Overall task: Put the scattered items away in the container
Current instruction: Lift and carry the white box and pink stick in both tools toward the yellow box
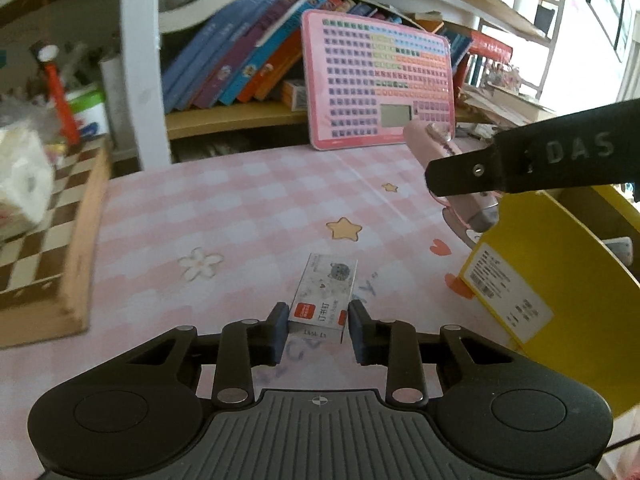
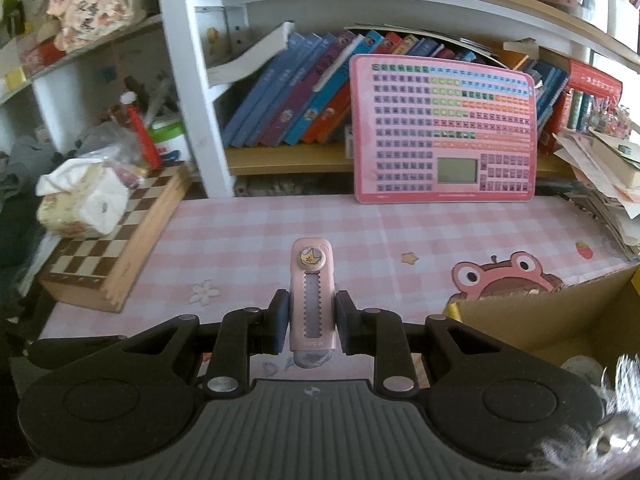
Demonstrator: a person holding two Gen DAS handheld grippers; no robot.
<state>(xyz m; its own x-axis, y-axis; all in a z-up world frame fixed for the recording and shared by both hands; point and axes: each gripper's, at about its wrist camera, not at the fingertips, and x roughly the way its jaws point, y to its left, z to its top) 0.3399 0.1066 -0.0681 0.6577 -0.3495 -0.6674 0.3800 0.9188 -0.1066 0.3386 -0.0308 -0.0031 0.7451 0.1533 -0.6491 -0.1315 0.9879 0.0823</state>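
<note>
Left gripper [image 1: 319, 330] clenches staple box [image 1: 323, 298]; right gripper [image 2: 311, 326] clamps pink cutter [image 2: 312, 296] for dropping into yellow container [image 1: 560, 280] at 3 o'clock.

Clamped staple box [image 1: 323, 295], pink cutter [image 2: 312, 295]

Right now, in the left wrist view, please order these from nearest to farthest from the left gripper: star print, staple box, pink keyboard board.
1. Staple box, between the left gripper fingers.
2. Star print, on the tablecloth just beyond the box.
3. Pink keyboard board, leaning against the shelf at the back.
</note>
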